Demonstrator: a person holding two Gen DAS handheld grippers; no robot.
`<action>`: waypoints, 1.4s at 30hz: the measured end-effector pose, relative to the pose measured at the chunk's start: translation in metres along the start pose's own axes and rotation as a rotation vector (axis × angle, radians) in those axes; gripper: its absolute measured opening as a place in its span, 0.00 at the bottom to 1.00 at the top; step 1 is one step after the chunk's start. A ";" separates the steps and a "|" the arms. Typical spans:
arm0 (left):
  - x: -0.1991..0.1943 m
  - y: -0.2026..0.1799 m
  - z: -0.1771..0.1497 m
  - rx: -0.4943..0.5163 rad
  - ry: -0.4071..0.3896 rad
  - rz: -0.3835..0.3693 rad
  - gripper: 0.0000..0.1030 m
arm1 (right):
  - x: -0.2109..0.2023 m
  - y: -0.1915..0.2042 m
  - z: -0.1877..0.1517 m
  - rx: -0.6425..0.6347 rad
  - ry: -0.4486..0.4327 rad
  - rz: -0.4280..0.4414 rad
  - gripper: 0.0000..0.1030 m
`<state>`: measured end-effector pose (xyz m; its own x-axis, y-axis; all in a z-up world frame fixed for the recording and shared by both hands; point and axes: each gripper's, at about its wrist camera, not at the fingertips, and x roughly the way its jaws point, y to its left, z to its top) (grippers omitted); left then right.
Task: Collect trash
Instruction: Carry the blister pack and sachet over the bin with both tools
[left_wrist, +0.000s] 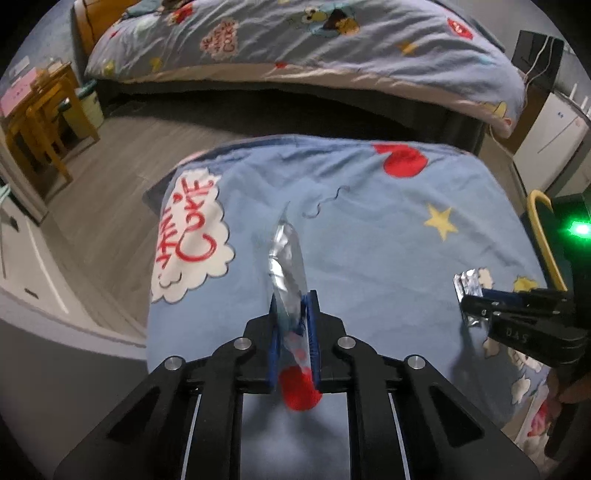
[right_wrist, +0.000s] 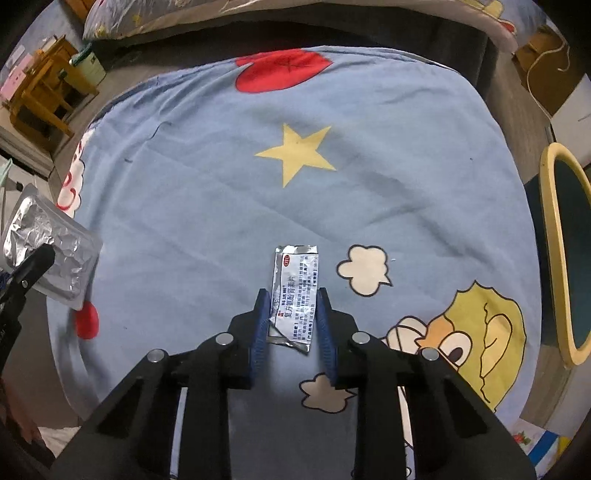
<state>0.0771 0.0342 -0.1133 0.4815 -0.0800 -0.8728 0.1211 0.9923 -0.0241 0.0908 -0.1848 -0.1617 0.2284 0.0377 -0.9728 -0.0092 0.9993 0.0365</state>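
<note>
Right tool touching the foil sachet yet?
Cannot tell. In the right wrist view the right tool straddles the foil sachet lying on the blue blanket; its fingers sit at the sachet's edges, no clear gap or contact.

Both views are dimly lit, with colours kept readable. Strong fisheye bending and black vignetting are seen at all edges. A green lamp (left_wrist: 581, 229) flares at 3 o'clock in the left view. Glare is caught on the foil blister pack (right_wrist: 48, 254), and slight blur is noticed.
</note>
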 end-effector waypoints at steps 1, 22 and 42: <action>-0.002 -0.002 0.001 0.011 -0.012 0.002 0.13 | -0.004 -0.002 0.000 0.008 -0.009 0.012 0.24; -0.037 -0.097 0.017 0.202 -0.136 -0.057 0.13 | -0.094 -0.102 -0.007 0.221 -0.203 0.087 0.24; -0.029 -0.255 0.038 0.352 -0.139 -0.250 0.13 | -0.139 -0.244 -0.033 0.360 -0.297 0.035 0.24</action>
<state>0.0655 -0.2205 -0.0633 0.5093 -0.3490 -0.7866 0.5246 0.8505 -0.0377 0.0294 -0.4338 -0.0425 0.5031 0.0180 -0.8641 0.3044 0.9320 0.1966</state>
